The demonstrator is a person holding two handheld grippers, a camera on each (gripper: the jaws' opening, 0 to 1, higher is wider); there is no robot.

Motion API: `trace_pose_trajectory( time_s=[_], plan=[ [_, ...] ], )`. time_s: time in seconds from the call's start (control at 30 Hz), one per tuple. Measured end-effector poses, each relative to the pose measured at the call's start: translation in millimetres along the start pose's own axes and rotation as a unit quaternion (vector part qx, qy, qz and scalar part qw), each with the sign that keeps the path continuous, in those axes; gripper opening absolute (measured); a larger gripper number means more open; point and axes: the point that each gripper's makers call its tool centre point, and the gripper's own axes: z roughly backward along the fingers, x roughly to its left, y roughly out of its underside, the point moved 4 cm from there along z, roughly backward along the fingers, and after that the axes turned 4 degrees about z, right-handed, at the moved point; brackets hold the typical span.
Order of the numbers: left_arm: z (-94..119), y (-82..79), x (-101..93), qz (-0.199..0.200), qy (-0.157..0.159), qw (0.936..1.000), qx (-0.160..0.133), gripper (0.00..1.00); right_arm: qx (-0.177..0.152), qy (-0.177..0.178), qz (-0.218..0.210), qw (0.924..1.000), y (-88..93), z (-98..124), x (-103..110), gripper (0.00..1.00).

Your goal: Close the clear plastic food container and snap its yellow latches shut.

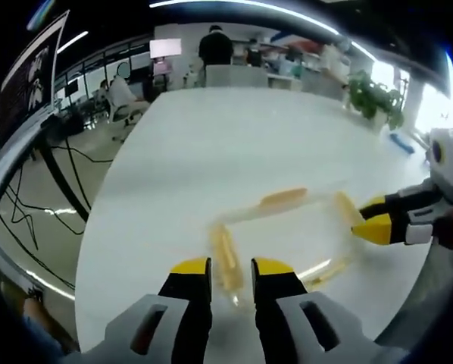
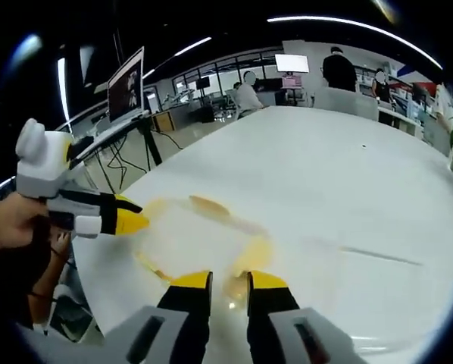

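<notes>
The clear rectangular plastic food container with 4 yellow latches lies on the white tabletop, directly ahead of the left tool. That tool's jaws stand slightly apart, straddling the near-side yellow latch without clamping it. The right tool, its tips close together, touches the far-end latch; whether it grips is unclear. In my judgement, pressing each latch squarely down against the rim while the other tool steadies the container works best.

In the right gripper view, the container lies just ahead of the right tool.
</notes>
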Motion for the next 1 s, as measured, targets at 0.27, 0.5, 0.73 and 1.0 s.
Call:
trace_pose_trajectory(
  time_s=[0.27, 0.5, 0.73, 1.0],
  plan=[
    [-2, 2.8, -1.0, -0.009, 0.003, 1.0, 0.003, 0.06, -0.007, 0.007, 0.011, 0.9999, -1.7, -2, -3, 0.08],
    [-1, 1.3, 1.0, -0.01, -0.008, 0.9999, -0.001, 0.04, -0.002, 0.011, 0.037, 0.9993, -2.1, 1, -4, 0.04],
    [5, 4.0, -2.9, -0.019, -0.006, 0.9998, 0.007, 0.03, 0.009, 0.007, 0.061, 0.9981, -0.6, 3, -3, 0.03],
    [14, 1.6, -6.1, -0.017, -0.014, 0.9998, 0.004, 0.04, 0.002, 0.005, 0.061, 0.9981, -10.5, 12, -3, 0.03]
  ],
)
